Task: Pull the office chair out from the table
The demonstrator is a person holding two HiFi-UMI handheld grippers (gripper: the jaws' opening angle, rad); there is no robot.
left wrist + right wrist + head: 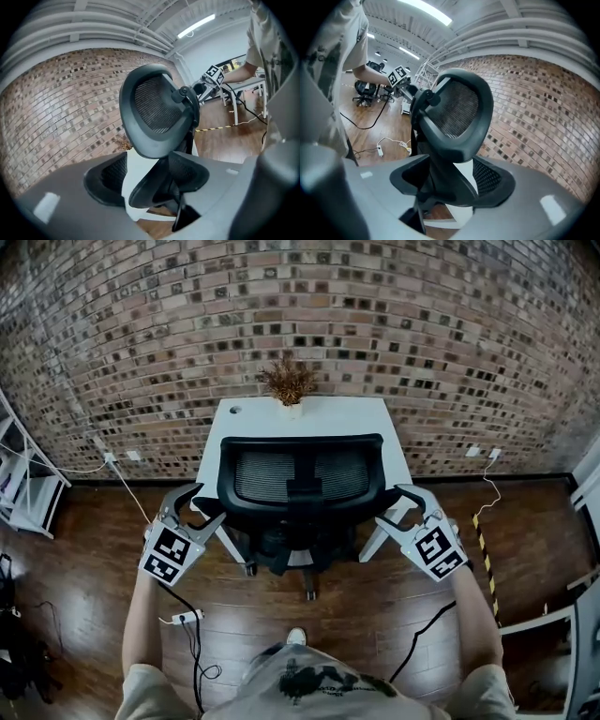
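Observation:
A black mesh-back office chair (pixel 300 474) stands pushed in at a small white table (pixel 248 423) set against the brick wall. My left gripper (pixel 202 505) is just off the left edge of the backrest, jaws spread wide, with nothing between them. My right gripper (pixel 398 507) mirrors it at the right edge, also open and empty. In the left gripper view the chair back (pixel 157 112) fills the middle from the side, beyond my open jaws. The right gripper view shows the same chair back (pixel 457 112) from the other side.
A dried plant in a pot (pixel 289 382) sits at the table's far edge. A power strip (pixel 186 618) and cables lie on the wooden floor at the left. A white shelf (pixel 23 484) stands far left, and striped tape (pixel 483 549) marks the floor at right.

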